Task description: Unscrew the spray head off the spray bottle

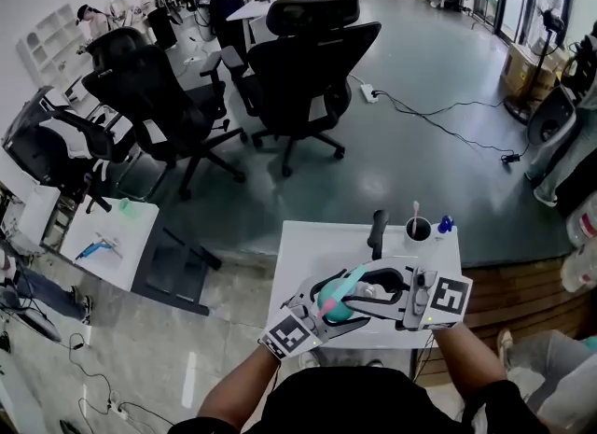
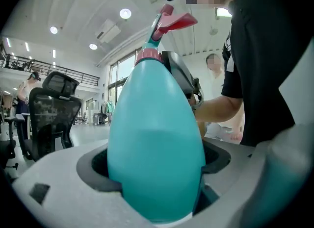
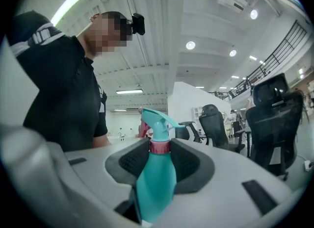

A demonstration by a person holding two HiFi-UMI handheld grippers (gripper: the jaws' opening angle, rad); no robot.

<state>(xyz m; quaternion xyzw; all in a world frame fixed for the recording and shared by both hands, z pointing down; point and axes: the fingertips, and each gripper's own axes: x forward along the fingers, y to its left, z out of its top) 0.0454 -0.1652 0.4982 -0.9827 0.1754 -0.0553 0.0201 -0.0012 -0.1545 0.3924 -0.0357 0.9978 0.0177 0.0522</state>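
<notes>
Left gripper [image 2: 156,173] is clamping the bottle [image 2: 157,114] round its fat teal belly, pads pressing in from both sides. Right gripper [image 3: 159,156] is gripping higher up: its jaws are sitting snug against the pink collar [image 3: 159,146], right under the spray head [image 3: 156,121], with the lower body running back between them. So the two grippers are sharing the bottle, one bracing and one ready to twist, and they are holding it up over the near end of the white tabletop [image 1: 308,255], close to the person's chest. The head is sitting fully on the neck, not yet off.

Handling looks tricky. That body is smooth, rounded plastic, probably thin-walled, so it is likely to slip or dent under a hard squeeze. The darker lower half may be liquid, adding some weight. The widest part of the belly is the sensible place to brace. The collar is the place to turn, being stiff and small. The red trigger [image 2: 177,22] is best avoided, since it would likely pivot and spray.
</notes>
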